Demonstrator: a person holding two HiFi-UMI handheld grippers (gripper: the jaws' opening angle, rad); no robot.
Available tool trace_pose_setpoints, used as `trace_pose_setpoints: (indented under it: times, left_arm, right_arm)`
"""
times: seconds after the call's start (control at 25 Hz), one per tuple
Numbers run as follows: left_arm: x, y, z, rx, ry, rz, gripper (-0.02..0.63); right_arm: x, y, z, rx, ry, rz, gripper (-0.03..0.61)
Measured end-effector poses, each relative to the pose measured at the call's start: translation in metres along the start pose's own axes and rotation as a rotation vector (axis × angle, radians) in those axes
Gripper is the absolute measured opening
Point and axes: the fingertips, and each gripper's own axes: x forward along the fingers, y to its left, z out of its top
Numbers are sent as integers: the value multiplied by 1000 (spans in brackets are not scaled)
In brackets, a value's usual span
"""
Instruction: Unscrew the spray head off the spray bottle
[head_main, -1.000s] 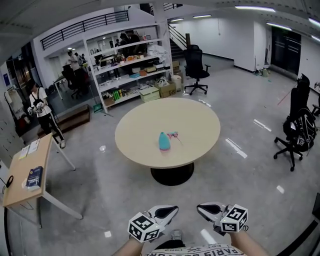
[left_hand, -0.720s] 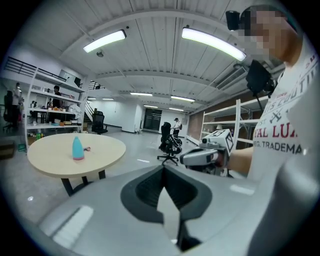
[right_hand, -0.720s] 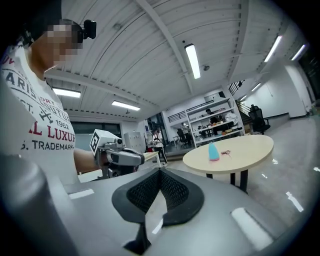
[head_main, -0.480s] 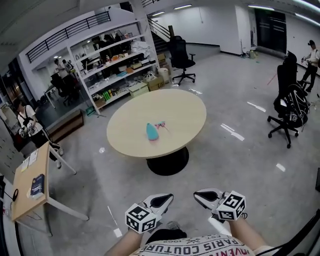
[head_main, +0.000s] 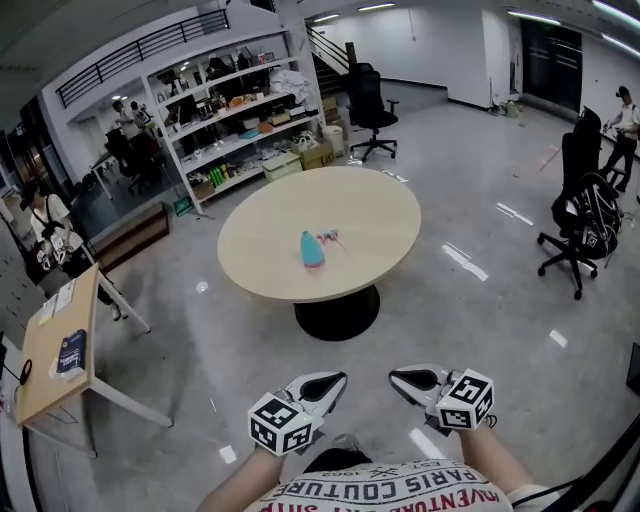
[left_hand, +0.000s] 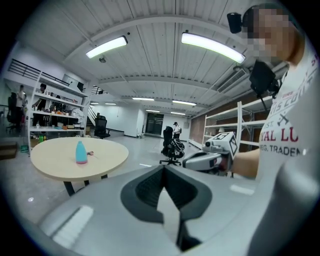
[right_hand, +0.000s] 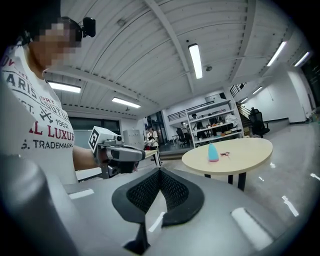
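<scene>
A teal spray bottle (head_main: 312, 249) stands near the middle of the round beige table (head_main: 260, 282), with a small pink part (head_main: 328, 238) lying just to its right. Both grippers hang low in front of the person's body, far from the table, over the floor. My left gripper (head_main: 335, 381) and right gripper (head_main: 398, 377) are shut and hold nothing. The left gripper view shows its closed jaws (left_hand: 164, 170), the bottle (left_hand: 81, 152) far off and the right gripper (left_hand: 200, 161) beside it. The right gripper view shows its closed jaws (right_hand: 160, 172), the bottle (right_hand: 213, 152) and the left gripper (right_hand: 125, 154).
Grey floor lies between me and the table. A wooden side desk (head_main: 45, 375) with a blue book stands at the left. Stocked shelves (head_main: 235, 130) with people nearby are behind the table. Black office chairs (head_main: 585, 235) stand at the right and at the back (head_main: 368, 105).
The head view has swung a little, so the table sits further left and higher in it. Both grippers stay shut, low in front of the body.
</scene>
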Motion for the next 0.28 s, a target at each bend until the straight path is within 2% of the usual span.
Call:
trace_pose_setpoints:
  times: [0.28]
  left_arm:
    - [-22, 21, -2, 36, -4, 17, 2]
  right_arm:
    - [31, 14, 8, -32, 3, 21, 0]
